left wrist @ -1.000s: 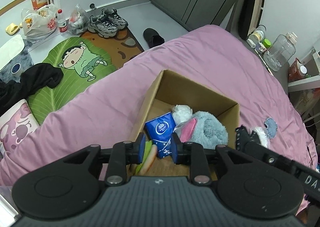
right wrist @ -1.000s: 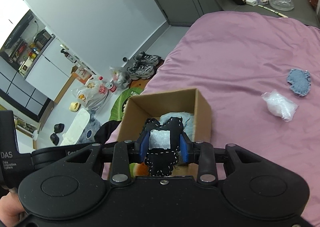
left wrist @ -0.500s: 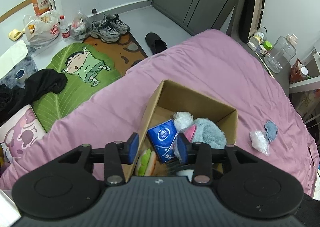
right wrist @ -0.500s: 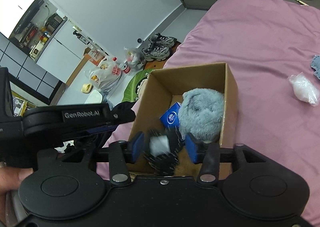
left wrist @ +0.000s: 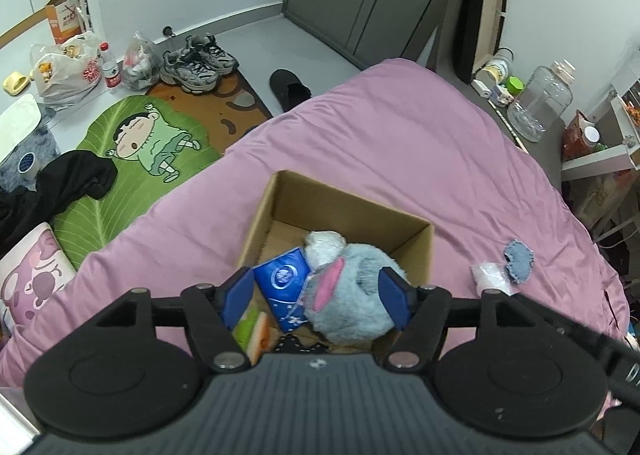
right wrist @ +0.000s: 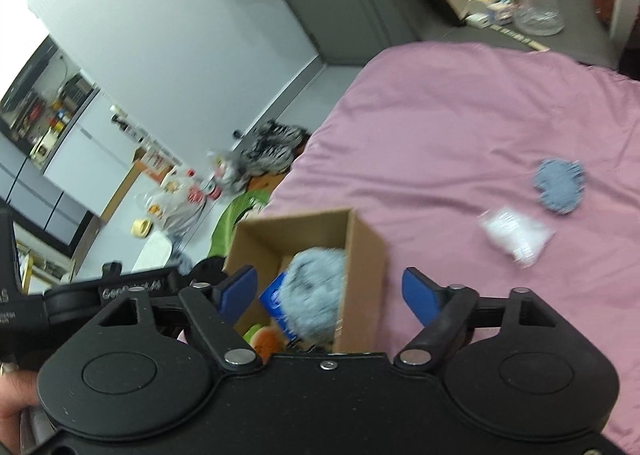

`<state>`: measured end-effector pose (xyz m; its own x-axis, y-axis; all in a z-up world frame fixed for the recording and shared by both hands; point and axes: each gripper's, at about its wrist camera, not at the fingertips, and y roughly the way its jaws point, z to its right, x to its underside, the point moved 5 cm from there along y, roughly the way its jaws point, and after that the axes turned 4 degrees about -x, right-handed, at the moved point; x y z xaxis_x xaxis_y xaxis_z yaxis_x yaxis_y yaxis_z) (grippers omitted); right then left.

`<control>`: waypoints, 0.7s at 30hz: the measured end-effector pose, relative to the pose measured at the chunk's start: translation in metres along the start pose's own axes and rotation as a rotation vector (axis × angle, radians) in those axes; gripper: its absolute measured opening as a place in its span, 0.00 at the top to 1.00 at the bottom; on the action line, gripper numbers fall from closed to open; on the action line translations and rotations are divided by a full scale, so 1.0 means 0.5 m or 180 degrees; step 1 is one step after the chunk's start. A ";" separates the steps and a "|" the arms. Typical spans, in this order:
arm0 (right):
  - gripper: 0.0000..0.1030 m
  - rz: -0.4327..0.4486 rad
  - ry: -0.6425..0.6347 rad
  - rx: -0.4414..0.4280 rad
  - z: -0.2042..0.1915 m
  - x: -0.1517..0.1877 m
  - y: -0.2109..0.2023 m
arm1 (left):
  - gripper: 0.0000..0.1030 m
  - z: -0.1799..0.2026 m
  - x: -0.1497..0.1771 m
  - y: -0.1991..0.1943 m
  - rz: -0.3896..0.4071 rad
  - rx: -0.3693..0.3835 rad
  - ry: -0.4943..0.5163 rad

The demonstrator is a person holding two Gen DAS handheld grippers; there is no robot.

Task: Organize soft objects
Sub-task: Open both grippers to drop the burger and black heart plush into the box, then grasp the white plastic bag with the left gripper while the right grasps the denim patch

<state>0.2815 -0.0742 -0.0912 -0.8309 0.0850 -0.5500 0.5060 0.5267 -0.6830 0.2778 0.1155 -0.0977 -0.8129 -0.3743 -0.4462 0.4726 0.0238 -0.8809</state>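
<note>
An open cardboard box (left wrist: 348, 203) (right wrist: 360, 251) sits on the pink bed. It holds a blue-grey plush toy (left wrist: 352, 287) (right wrist: 316, 295), a blue tissue pack (left wrist: 284, 279), a burger-shaped soft toy (left wrist: 256, 331) and a black stitched soft piece (left wrist: 292, 345) at the near edge. My left gripper (left wrist: 316, 295) is open and empty above the box. My right gripper (right wrist: 332, 295) is open and empty over the box's near right side. A blue-grey fabric piece (left wrist: 519, 258) (right wrist: 560, 185) and a white crinkled bag (left wrist: 490, 275) (right wrist: 514, 235) lie on the bed right of the box.
The pink bed (left wrist: 400, 143) drops off at the left to a floor with a green cartoon rug (left wrist: 140, 159), black clothing (left wrist: 60, 187), sneakers (left wrist: 196, 63) and plastic bags (left wrist: 64, 71). A bedside surface with a clear jar (left wrist: 540, 103) stands at the far right.
My right gripper opened and let go of the black stitched piece, which dropped into the box, then swung right. My left gripper opened wide and drew back a little.
</note>
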 end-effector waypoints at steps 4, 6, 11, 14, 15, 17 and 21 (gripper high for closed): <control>0.18 0.0108 0.0096 0.0071 0.036 -0.019 -0.020 | 0.26 0.028 0.000 -0.006 0.0052 0.0019 0.0085; 0.18 0.0163 0.0123 0.0080 0.050 -0.027 -0.032 | 0.24 0.045 -0.002 -0.008 0.0082 0.0004 0.0142; 0.10 0.0298 0.0105 0.0104 0.077 -0.047 -0.064 | 0.21 0.091 -0.003 -0.011 0.0103 0.0031 0.0208; 0.10 0.0323 0.0144 0.0137 0.102 -0.057 -0.074 | 0.21 0.117 -0.003 -0.011 0.0118 0.0049 0.0240; 0.10 0.0334 0.0162 0.0149 0.112 -0.059 -0.077 | 0.21 0.126 -0.002 -0.009 0.0117 0.0055 0.0247; 0.10 0.0356 0.0198 0.0176 0.132 -0.064 -0.082 | 0.21 0.144 -0.001 -0.006 0.0103 0.0068 0.0250; 0.10 0.0429 0.0261 0.0203 0.168 -0.075 -0.097 | 0.21 0.177 0.000 -0.004 0.0111 0.0092 0.0252</control>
<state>0.3077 -0.1738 -0.0779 -0.7692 0.2215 -0.5994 0.6257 0.4513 -0.6362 0.3069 0.0334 -0.0819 -0.8196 -0.2991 -0.4887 0.5099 0.0083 -0.8602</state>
